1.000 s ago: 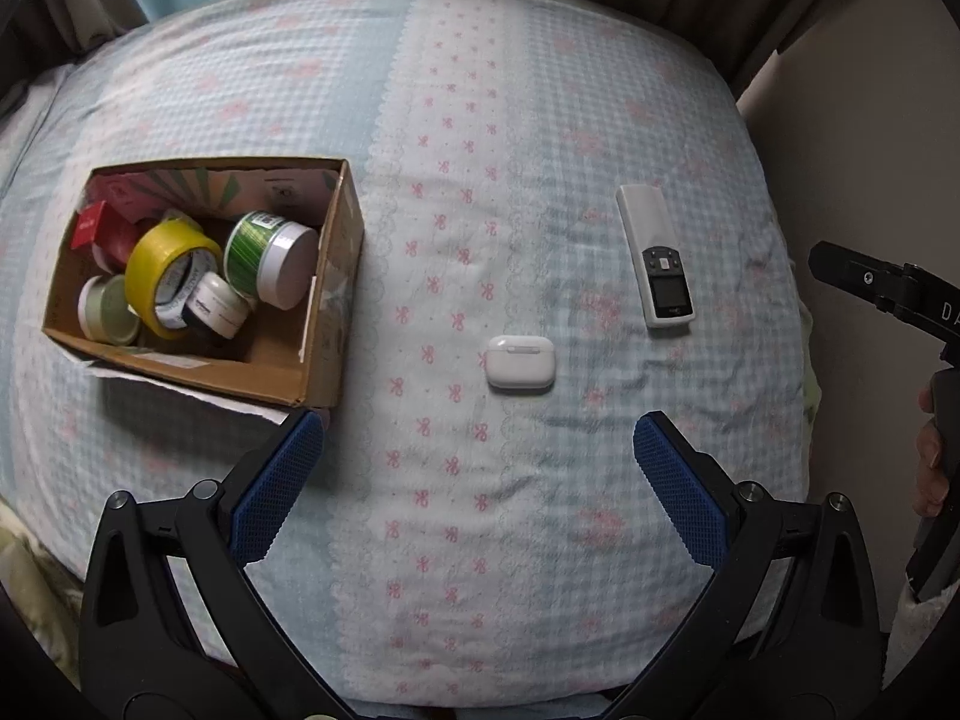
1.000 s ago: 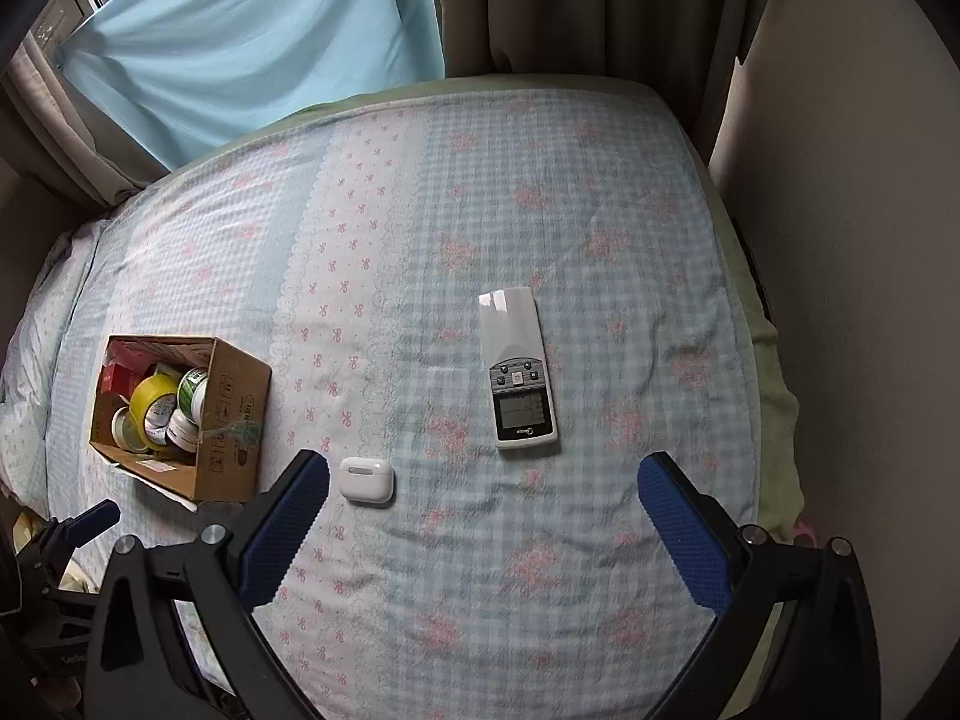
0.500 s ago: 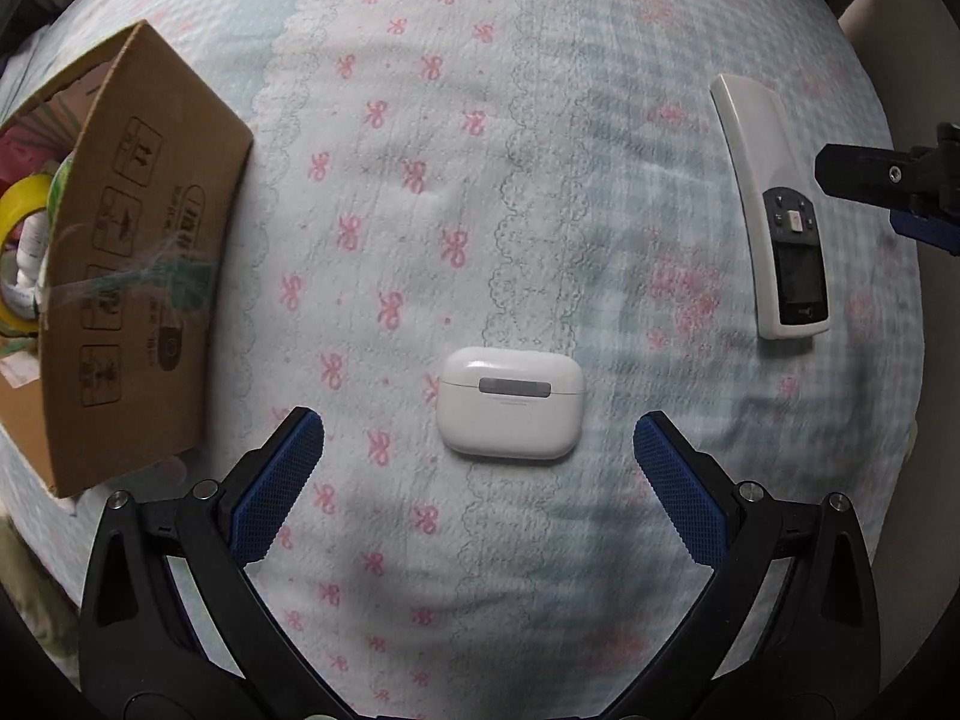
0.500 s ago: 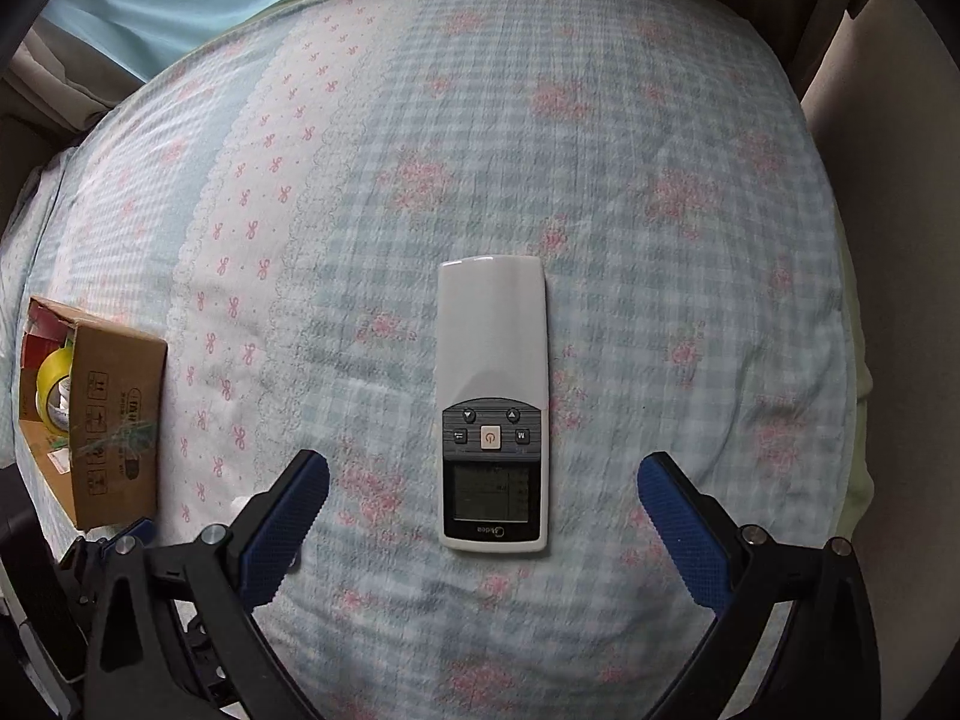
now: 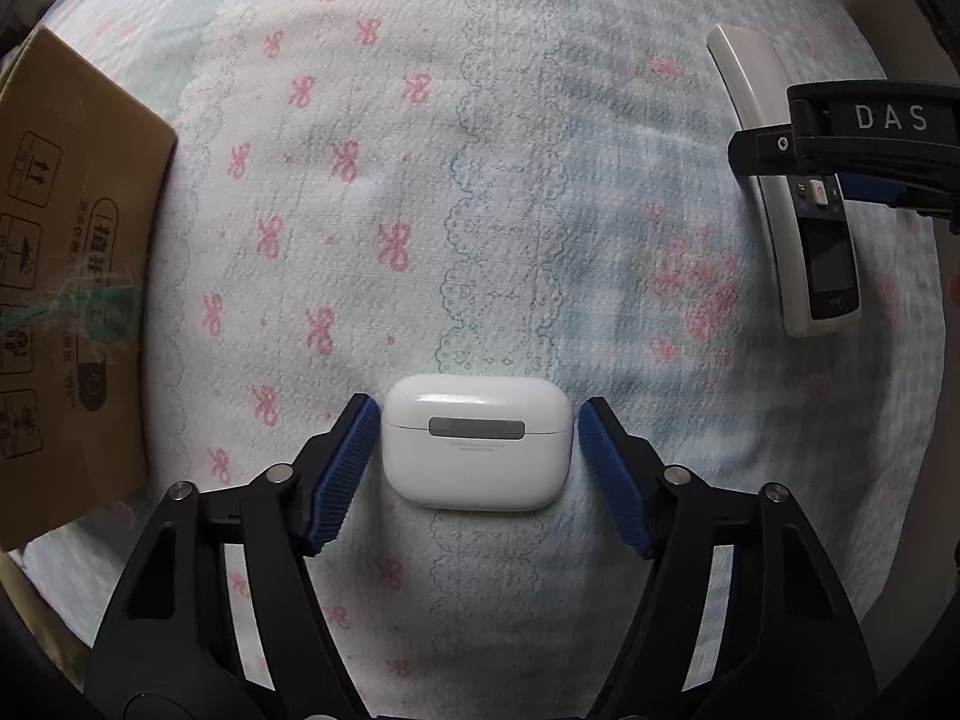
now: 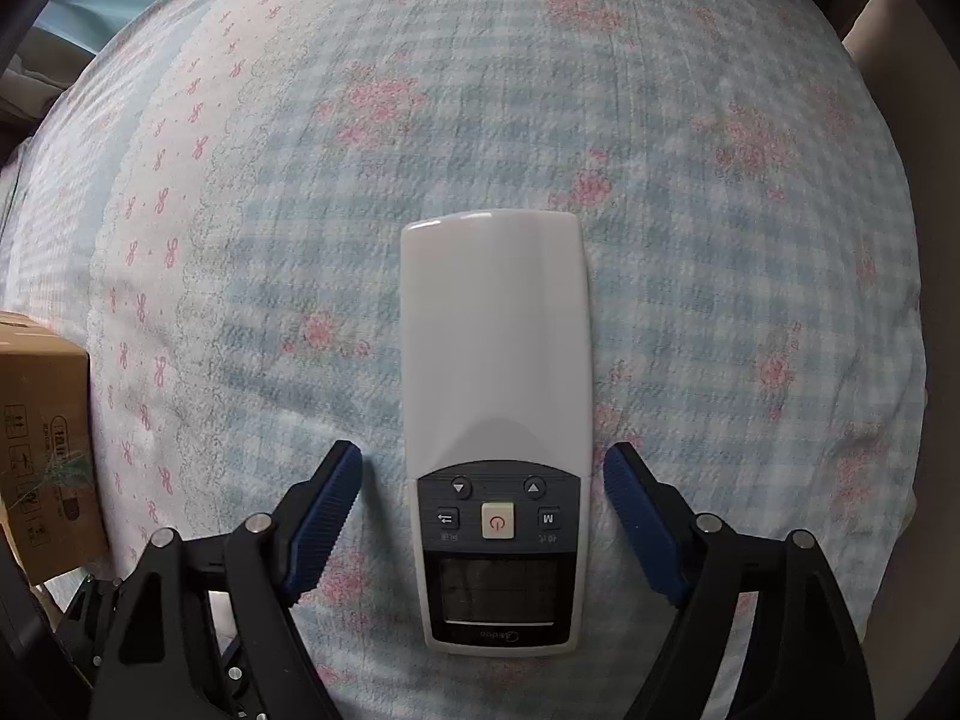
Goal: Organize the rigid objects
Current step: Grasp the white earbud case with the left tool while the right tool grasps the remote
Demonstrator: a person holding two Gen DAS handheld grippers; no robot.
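Both claws dropped beside cardboard box (image 5: 66,276), contents now hidden.

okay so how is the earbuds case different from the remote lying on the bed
The earbuds case is short, rounded and plain white; the remote is long, flat and slim. The case shows only a grey hinge strip, while the remote carries dark buttons and a screen. The left gripper brackets the case, the right gripper brackets the remote. Both lie flat on the bedspread between open jaws.
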